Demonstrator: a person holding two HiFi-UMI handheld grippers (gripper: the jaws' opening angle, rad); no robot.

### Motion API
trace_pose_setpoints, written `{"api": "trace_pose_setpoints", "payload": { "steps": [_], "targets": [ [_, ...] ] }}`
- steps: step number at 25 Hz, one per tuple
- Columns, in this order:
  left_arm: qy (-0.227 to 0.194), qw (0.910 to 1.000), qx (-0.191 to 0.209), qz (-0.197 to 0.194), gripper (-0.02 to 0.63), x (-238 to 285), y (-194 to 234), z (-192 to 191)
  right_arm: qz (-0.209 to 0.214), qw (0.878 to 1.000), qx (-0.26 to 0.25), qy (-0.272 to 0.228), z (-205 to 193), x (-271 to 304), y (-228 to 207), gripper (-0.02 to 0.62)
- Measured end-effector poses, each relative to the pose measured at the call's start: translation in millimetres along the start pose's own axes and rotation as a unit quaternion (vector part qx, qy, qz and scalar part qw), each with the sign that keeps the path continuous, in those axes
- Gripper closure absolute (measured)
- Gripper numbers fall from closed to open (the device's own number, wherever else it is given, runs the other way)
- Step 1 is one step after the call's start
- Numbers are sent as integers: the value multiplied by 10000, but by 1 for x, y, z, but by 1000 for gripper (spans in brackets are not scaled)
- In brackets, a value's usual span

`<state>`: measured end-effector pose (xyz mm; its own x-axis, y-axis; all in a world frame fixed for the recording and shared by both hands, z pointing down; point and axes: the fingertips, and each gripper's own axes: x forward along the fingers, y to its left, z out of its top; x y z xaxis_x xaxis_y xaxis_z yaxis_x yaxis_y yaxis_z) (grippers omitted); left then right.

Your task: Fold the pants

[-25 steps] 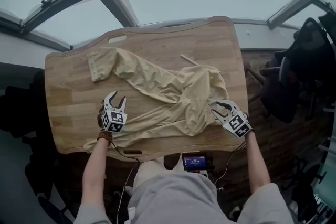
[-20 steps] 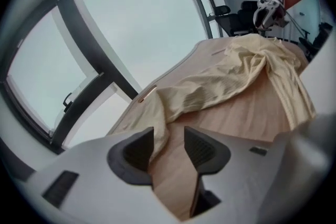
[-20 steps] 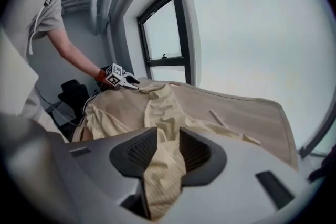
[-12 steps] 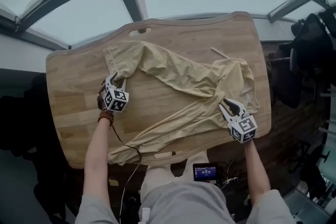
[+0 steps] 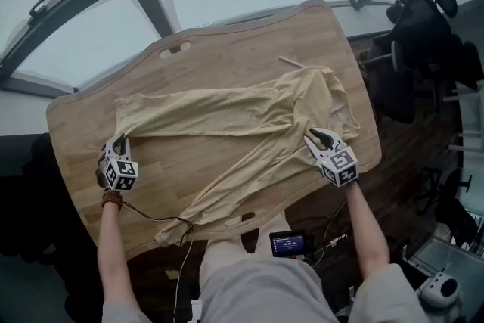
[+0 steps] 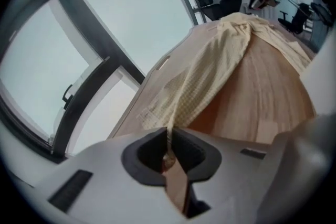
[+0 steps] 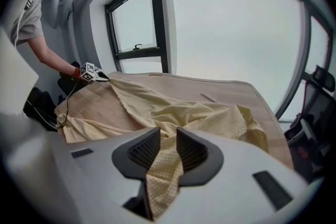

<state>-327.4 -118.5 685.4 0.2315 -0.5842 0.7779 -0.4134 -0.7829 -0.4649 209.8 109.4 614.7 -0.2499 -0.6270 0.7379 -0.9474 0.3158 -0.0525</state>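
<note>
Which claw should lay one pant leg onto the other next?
Probably left. The left claw, just closed, pinches the far leg's cuff, ready to carry it onto the free near leg. The right claw, also just closing on fabric, anchors the waist.

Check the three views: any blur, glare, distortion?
Head view: even daylight, no hard shadows on the table. Left gripper view: heavy fisheye, dark corners, soft focus up close. Right gripper view: window washed out and bowed, pants sharp.
</note>
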Motion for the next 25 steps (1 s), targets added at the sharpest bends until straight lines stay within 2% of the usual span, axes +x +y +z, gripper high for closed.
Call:
{"api": "trace_pose_setpoints", "payload": {
  "steps": [2,4,6,8,10,12,14,16,19,22,23,25],
  "targets": [
    [270,9994,233,-20,574,-16,-1,-35,-74,9999,-60,122,-3,3,-11,499],
    [590,9980,193,-117,572,-27,-9,-70,-165,9994,-160,274,-4,7,-27,497],
    [734,9967,-169,-299,537,-38,-21,-96,-233,9986,-239,406,-3,12,-47,492],
    [516,9962,-642,-293,448,-56,-23,-97,-305,9979,-206,530,1,18,-73,485],
    [105,9934,-1140,-65,430,-70,-13,-74,-355,9975,174,588,8,28,-105,483],
    [-259,9888,-1462,128,430,-72,-5,-38,-155,9926,1094,508,18,45,-130,483],
    [-470,9863,-1575,112,430,-59,-8,-1,221,9748,2162,505,25,68,-140,479],
    [-541,9842,-1685,-8,431,-35,-16,30,302,9554,2846,731,21,89,-150,462],
    [-561,9806,-1871,-137,430,-8,-32,66,-16,9347,3444,883,4,109,-166,459],
    [-629,9802,-1846,-343,431,8,-59,101,-43,9124,4063,491,8,119,-175,458],
    [-612,9804,-1820,-440,431,13,-70,108,-68,9083,4170,328,13,121,-178,488],
    [-472,9811,-1787,-570,431,26,-87,111,-185,9047,4251,204,20,121,-185,589]
  ]
}}
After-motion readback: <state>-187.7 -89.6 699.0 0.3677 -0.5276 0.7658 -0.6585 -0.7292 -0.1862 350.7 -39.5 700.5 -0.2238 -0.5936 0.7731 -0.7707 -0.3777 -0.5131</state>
